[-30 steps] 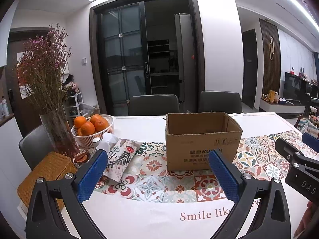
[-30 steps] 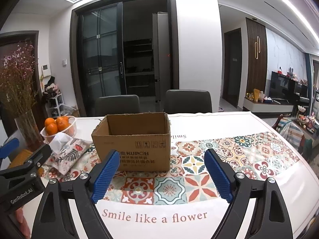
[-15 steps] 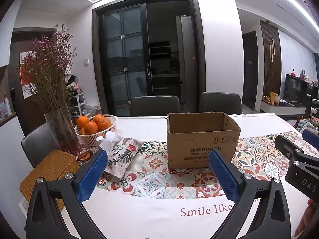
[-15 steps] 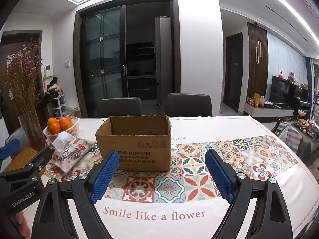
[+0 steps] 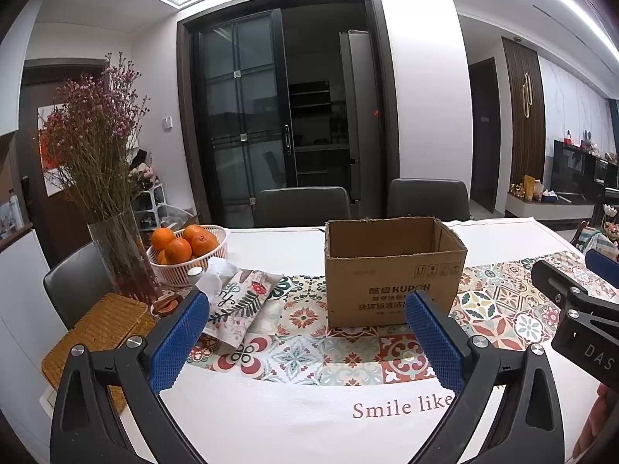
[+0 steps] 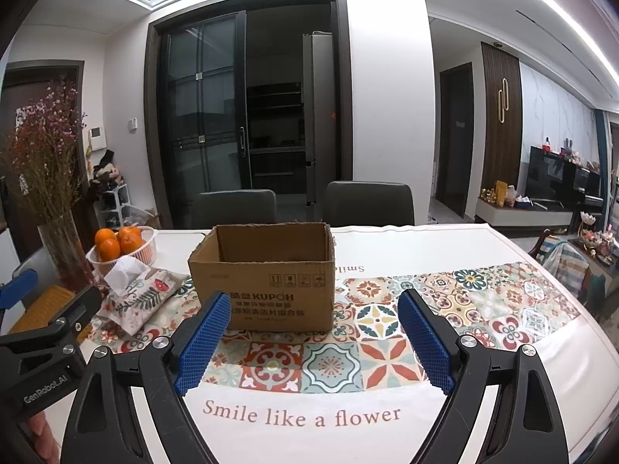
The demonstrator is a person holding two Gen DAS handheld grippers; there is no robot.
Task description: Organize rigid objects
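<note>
Cardboard box [image 5: 394, 270] upright, top open, on patterned runner at table [image 5: 271, 421] middle. Left wrist view: left hand-held gripper [image 5: 305, 342] jaws spread wide, nothing between, short of box. Orange basket [image 5: 185, 259], tissue pouch [image 5: 240, 305], flower vase [image 5: 123, 255] left of box. Right wrist view: right hand-held gripper [image 6: 315, 338] jaws wide apart, empty, box beyond them.
</note>
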